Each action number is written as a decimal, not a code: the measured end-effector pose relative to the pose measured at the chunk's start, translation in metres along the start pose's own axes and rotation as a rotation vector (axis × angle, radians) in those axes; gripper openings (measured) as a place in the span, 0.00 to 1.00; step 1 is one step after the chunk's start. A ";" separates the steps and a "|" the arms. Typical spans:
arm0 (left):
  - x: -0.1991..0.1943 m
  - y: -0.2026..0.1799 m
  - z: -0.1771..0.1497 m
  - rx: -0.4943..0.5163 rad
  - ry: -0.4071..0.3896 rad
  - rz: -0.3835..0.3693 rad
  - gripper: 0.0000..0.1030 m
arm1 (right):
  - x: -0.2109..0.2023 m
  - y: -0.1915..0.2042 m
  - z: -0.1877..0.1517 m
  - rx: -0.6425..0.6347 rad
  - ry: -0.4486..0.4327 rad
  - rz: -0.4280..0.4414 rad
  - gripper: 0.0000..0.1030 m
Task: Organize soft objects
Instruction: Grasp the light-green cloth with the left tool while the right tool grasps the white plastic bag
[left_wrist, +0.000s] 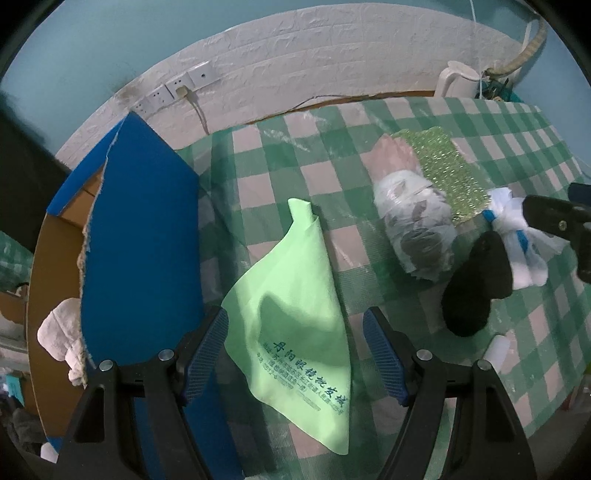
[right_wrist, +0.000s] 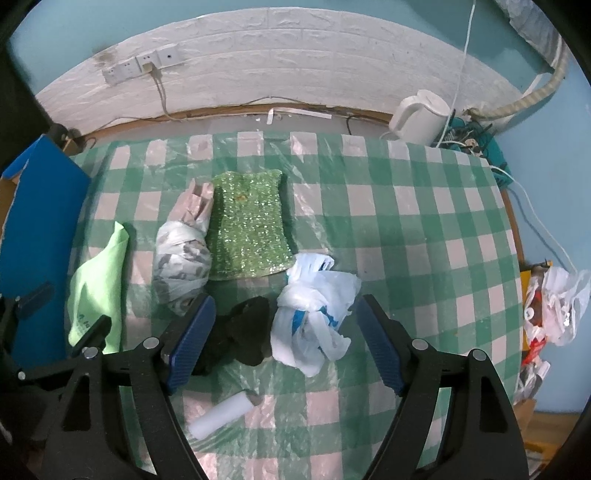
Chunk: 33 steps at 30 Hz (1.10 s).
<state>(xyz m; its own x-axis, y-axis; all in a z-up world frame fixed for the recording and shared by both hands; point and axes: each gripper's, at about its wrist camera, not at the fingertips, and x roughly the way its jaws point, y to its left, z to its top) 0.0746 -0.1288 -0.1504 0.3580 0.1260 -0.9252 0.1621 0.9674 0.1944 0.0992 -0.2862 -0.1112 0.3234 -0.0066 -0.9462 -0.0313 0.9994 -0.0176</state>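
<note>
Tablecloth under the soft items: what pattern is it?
Green and pale pink checks on the tablecloth, clearest in the right wrist view.

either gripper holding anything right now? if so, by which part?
Nothing held. Left gripper is open, its fingers either side of the light green cloth; right gripper is open over the black item and white plastic bag.

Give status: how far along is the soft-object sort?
Early. A white towel already sits in the blue-flapped cardboard box. Both the left gripper and right gripper are open, holding nothing. Left on the table: light green cloth, black sock, white plastic bag, glittery green scrubber.
</note>
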 end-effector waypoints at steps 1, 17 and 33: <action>0.002 0.001 0.000 -0.003 0.004 0.001 0.75 | 0.002 -0.001 0.000 0.002 0.002 0.000 0.77; 0.023 0.004 0.004 -0.014 0.049 -0.007 0.75 | 0.048 -0.020 0.001 0.073 0.070 -0.043 0.77; 0.046 0.007 0.011 -0.004 0.086 -0.017 0.75 | 0.073 -0.034 0.004 0.114 0.125 -0.080 0.77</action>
<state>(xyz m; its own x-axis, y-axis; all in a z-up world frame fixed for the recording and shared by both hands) 0.1022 -0.1191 -0.1879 0.2750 0.1273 -0.9530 0.1635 0.9706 0.1768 0.1278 -0.3208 -0.1781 0.2002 -0.0829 -0.9762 0.0997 0.9930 -0.0639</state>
